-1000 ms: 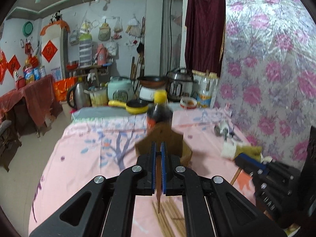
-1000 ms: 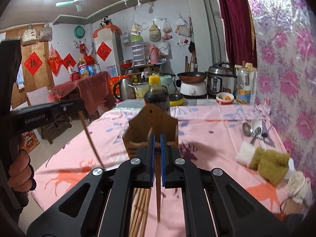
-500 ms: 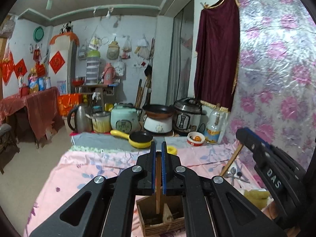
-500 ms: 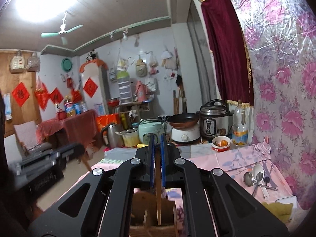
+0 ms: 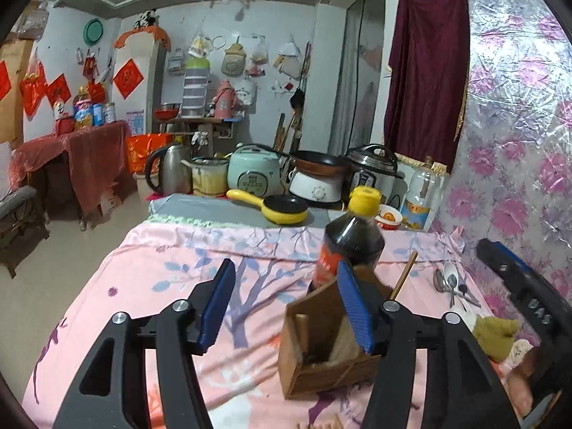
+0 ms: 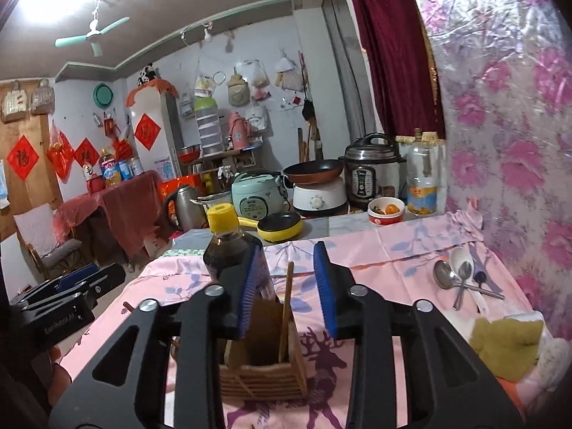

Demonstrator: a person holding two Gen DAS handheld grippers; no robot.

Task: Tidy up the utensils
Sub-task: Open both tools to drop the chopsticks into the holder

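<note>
Two chopsticks (image 6: 286,307) lean upright inside the wooden holder (image 6: 264,379), apparently apart.

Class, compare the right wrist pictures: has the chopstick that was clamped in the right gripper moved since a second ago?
Yes. The chopstick has left the right gripper, whose jaws are opening, and now stands in the wooden holder in front of the dark bottle.

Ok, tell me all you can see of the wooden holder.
The holder is a brown wooden box, open-topped, with a taller peaked back and a slatted front. It stands upright on the pink tablecloth, just before the dark bottle. Chopsticks lean upright inside it. Neither gripper touches it.
</note>
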